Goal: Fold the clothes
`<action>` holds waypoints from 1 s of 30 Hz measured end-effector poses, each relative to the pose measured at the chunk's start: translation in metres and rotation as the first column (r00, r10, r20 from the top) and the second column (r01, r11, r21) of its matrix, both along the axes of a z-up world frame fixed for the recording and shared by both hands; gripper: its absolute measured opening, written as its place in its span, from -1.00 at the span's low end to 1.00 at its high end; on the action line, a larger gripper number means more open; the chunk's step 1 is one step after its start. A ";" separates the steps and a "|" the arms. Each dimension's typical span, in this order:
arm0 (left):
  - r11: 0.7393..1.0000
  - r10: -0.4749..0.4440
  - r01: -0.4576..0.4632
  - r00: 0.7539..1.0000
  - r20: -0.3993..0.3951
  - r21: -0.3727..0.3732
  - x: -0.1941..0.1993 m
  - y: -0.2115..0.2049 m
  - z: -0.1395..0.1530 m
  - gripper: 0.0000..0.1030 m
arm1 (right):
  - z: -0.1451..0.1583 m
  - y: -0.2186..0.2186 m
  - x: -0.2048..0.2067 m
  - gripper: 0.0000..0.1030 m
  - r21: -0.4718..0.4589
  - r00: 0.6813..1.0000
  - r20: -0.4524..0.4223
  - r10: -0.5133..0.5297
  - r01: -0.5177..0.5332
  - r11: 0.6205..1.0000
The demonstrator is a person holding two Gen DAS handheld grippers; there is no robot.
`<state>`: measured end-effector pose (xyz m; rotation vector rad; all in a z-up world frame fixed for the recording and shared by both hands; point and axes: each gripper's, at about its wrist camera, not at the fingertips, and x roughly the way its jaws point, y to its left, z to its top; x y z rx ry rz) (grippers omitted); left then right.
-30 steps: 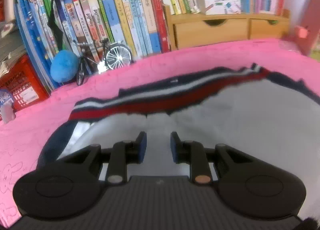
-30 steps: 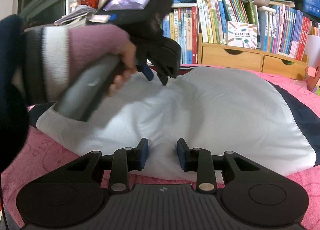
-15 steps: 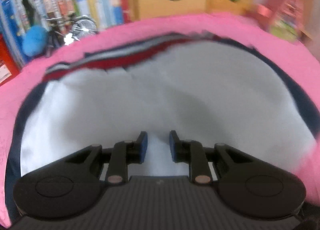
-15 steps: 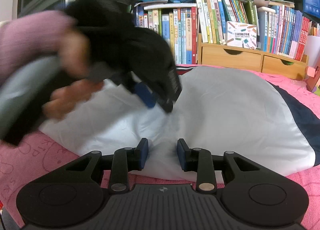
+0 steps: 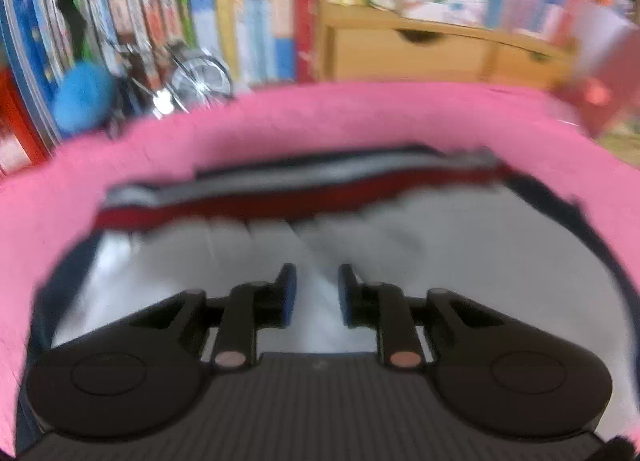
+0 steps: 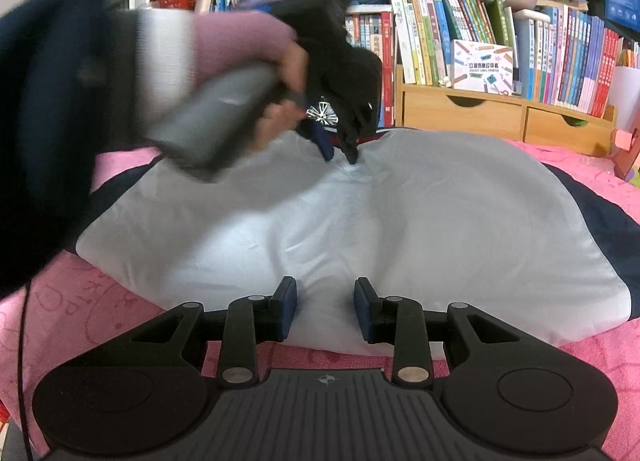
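Pink bedding carries the white garment, spread flat below the bookshelves. I see my left gripper tipped onto its far edge, jaws just widening, gripping nothing (blurred view); my right gripper hovers apart at the near hem.

garment — white, navy edges, red-striped hem | spread flat — pink bedcover

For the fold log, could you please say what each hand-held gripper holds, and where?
Nothing, it seems. The left hand-held gripper, jaws just opening, straddles the white garment near its striped hem; the right hand-held gripper stands open over its near edge.
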<state>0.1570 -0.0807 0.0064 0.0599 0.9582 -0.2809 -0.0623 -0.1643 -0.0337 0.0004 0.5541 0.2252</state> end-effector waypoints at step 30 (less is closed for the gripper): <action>1.000 -0.019 0.020 1.000 0.014 -0.020 -0.073 0.009 0.015 -0.43 | -0.001 0.004 -0.003 -0.38 -0.018 1.000 0.001 -0.006 0.006 1.000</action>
